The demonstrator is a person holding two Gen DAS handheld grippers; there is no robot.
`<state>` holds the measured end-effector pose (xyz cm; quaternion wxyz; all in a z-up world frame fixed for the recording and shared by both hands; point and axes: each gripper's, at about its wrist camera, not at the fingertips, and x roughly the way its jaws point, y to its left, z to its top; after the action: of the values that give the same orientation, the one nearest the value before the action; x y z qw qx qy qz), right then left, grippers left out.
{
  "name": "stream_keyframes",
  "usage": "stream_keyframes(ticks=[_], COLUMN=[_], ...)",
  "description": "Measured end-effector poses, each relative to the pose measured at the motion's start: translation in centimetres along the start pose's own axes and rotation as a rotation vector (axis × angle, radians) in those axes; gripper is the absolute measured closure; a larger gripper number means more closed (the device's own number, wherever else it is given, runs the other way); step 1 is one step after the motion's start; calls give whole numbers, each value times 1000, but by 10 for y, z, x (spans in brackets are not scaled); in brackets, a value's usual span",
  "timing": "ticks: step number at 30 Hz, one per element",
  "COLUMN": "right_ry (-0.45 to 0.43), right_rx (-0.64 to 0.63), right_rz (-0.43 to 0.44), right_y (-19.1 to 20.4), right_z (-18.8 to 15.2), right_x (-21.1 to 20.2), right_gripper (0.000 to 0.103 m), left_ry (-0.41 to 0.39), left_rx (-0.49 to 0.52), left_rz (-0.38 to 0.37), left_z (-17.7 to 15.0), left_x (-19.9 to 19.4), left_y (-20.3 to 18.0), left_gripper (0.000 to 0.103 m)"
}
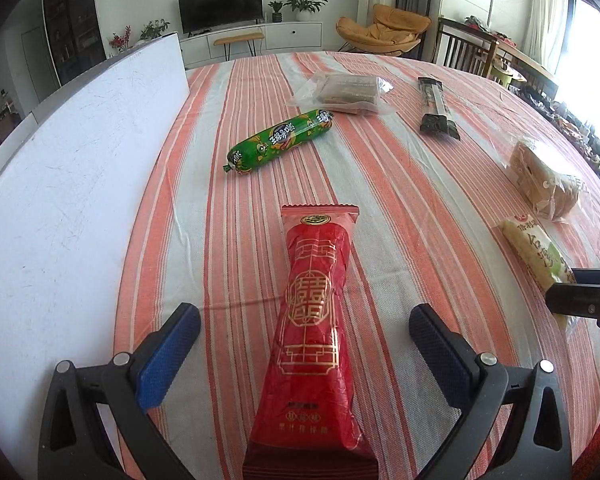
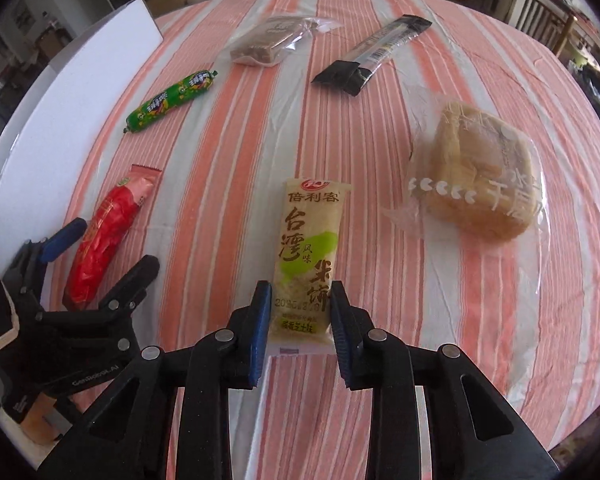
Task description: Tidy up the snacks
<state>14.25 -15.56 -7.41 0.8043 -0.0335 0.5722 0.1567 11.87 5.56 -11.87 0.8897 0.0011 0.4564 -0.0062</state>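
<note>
A long red snack packet (image 1: 314, 320) lies on the striped tablecloth between the fingers of my left gripper (image 1: 304, 332), which is open and not touching it. It also shows in the right wrist view (image 2: 108, 228), with the left gripper (image 2: 100, 256) around it. My right gripper (image 2: 300, 304) is shut on the near end of a yellow-green rice cracker packet (image 2: 308, 248), which also shows in the left wrist view (image 1: 540, 252) beside the right gripper (image 1: 580, 292).
A green sausage (image 1: 280, 140), a clear-wrapped brown cake (image 1: 344, 92), a black stick packet (image 1: 436, 108) and a bagged bread (image 2: 480, 172) lie farther out. A white board (image 1: 72, 184) lies along the left. The striped tablecloth (image 1: 380, 208) covers the round table.
</note>
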Motion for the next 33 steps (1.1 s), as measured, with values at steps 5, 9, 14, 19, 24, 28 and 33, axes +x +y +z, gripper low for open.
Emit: stream_keyframes(ticks=[5,9,14,19,24,28,33], right_ry=[-82,-139,-173,-180,-181,-181,-181], right_rx=[41,80,48,36,37,37,37], right_rz=[-69,-67,-114,-132,-131,-131,-131], right_y=[-3,-1,6,9,9,9,9], right_z=[-38,-55,-48,-47,-49,-49,-49], right_x=[-13,-1,4,8,8,8,8], right_gripper=[69,32,28,20,19,19,18], left_ry=[0,0,0,0,0,-1,-1], left_rx=[0,0,0,0,0,0,-1], left_rz=[0,0,0,0,0,0,0], left_z=[0,0,0,0,0,0,0], left_x=[0,0,0,0,0,0,0], left_y=[0,0,0,0,0,0,0], left_gripper=[0,0,0,0,0,0,0])
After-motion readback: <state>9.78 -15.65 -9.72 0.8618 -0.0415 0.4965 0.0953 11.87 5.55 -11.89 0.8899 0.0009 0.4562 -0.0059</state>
